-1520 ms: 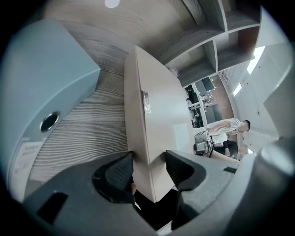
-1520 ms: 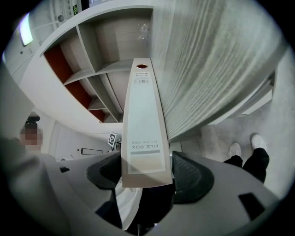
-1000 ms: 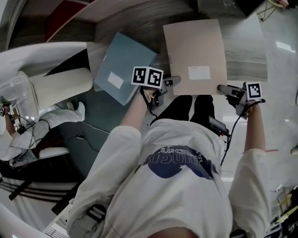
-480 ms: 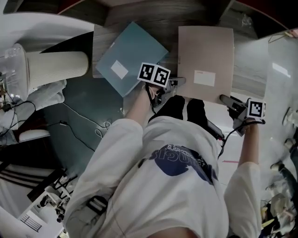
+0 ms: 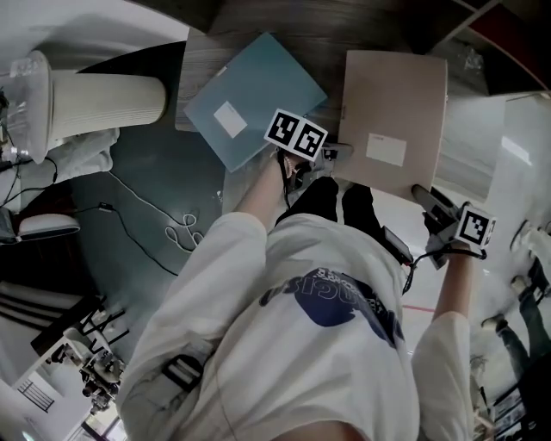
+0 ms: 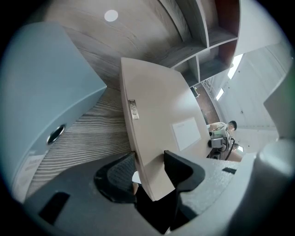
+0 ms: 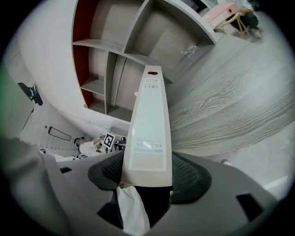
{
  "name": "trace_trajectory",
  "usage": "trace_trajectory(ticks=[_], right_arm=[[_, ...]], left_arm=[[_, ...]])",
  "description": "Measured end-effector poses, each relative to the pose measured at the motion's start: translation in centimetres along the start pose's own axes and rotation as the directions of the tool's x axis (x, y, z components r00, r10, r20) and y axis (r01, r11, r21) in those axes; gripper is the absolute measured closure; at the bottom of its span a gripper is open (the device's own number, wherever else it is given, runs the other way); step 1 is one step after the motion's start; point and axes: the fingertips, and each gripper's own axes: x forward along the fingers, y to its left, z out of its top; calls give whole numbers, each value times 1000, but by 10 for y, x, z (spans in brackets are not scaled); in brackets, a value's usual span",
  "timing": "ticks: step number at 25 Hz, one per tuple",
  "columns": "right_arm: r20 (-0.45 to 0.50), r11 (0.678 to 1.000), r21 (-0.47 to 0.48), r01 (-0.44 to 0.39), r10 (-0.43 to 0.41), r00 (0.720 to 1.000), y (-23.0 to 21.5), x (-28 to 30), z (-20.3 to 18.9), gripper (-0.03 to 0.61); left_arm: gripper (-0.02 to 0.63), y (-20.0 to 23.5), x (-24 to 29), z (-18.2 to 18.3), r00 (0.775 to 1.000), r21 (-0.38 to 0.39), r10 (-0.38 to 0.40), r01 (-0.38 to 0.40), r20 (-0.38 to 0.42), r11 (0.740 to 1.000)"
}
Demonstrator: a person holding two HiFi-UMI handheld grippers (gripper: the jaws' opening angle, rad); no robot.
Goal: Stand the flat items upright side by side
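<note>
A beige file box (image 5: 392, 121) lies on the wooden table (image 5: 258, 21), with a blue file box (image 5: 250, 95) flat to its left. My left gripper (image 5: 334, 153) is at the beige box's near left corner. In the left gripper view the beige box (image 6: 161, 110) runs between the jaws of the left gripper (image 6: 150, 168), which have just been closing on it; the blue box (image 6: 50, 83) is at left. My right gripper (image 5: 422, 194) holds the near right corner. In the right gripper view the right gripper (image 7: 150, 173) clamps the box's labelled spine (image 7: 150, 124), raised off the table (image 7: 230, 106).
A white pleated cylinder (image 5: 103, 108) lies left of the table. Cables (image 5: 164, 220) trail over the dark floor below it. Open shelving (image 7: 110, 78) stands behind the table. The person's torso fills the near part of the head view.
My right gripper has risen with the beige box's right side, tilting the box. The left gripper stays at the near left corner. The head camera has swung, shifting everything rightward.
</note>
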Motion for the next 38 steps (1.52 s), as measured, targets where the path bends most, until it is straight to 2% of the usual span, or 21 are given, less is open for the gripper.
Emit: trace_trajectory(ticks=[4, 9, 19, 32, 38], right_arm=[[12, 998, -64, 23, -22, 1000, 2, 0, 0, 290], [16, 985, -148, 92, -90, 996, -2, -7, 2, 290], [65, 947, -300, 119, -104, 992, 18, -7, 9, 288], [103, 904, -404, 140, -108, 989, 37, -7, 19, 288], [131, 896, -423, 132, -84, 988, 41, -9, 21, 288]], left_arm=[[408, 0, 0, 4, 1000, 25, -15, 15, 2, 1000], [408, -4, 1, 8, 1000, 76, -19, 19, -7, 997], [410, -10, -7, 17, 1000, 159, -12, 13, -5, 987], [410, -11, -11, 24, 1000, 213, -8, 15, -30, 977], [408, -11, -9, 21, 999, 231, -9, 19, -43, 973]])
